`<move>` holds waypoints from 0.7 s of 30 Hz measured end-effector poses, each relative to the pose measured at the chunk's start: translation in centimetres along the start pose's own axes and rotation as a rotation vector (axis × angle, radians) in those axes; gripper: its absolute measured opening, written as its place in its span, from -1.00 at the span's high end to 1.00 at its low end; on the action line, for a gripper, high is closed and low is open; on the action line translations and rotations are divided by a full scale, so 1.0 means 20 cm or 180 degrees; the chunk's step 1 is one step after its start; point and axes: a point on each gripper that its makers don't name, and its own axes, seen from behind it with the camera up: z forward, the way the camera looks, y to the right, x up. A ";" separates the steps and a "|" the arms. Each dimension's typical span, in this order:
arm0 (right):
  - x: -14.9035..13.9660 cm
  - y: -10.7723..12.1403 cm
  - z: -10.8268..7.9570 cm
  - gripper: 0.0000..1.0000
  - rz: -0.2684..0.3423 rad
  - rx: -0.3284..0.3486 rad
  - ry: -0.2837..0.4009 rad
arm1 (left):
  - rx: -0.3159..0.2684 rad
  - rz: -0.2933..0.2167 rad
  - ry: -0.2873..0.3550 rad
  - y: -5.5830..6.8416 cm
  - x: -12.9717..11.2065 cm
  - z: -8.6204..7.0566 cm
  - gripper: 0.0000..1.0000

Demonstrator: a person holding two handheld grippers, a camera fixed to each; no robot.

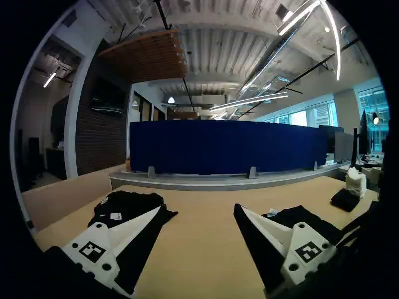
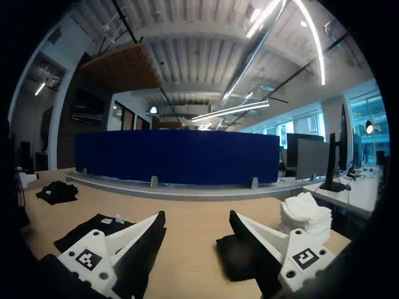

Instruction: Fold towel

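Left claw (image 1: 197,206), right claw (image 2: 197,212) gape empty; black towel (image 1: 127,202) seemingly untouched.

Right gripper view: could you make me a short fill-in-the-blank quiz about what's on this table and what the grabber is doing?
1. The stack of folded towels near the table's right edge is ___ in colour.
2. The long partition behind the table is ___ in colour.
3. The right gripper is ___, with nothing between its fingers.
4. The flat cloth at the left of the view is ___ in colour.
Missing words: white; blue; open; black.
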 end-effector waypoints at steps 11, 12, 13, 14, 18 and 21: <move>0.45 0.01 -0.06 -1.00 -0.0065 0.0005 -0.0048 | -0.0128 0.0184 -0.0028 0.07 0.49 -0.05 -1.00; 0.48 0.01 -0.06 -1.00 -0.0059 0.0007 -0.0050 | -0.0142 0.0202 -0.0038 0.07 0.51 -0.05 -1.00; 0.52 0.02 -0.06 -0.99 -0.0056 0.0011 -0.0054 | -0.0162 0.0218 -0.0056 0.08 0.54 -0.05 -1.00; 0.54 0.02 -0.06 -0.99 -0.0054 0.0014 -0.0057 | -0.0179 0.0233 -0.0072 0.09 0.56 -0.05 -1.00; 0.60 0.02 -0.06 -1.00 -0.0079 0.0055 -0.0138 | -0.0253 0.0295 -0.0184 0.11 0.59 -0.04 -1.00; 0.62 -0.01 -0.06 -1.00 -0.0131 0.0147 -0.0224 | -0.0313 0.0343 -0.0251 0.13 0.61 -0.03 -0.99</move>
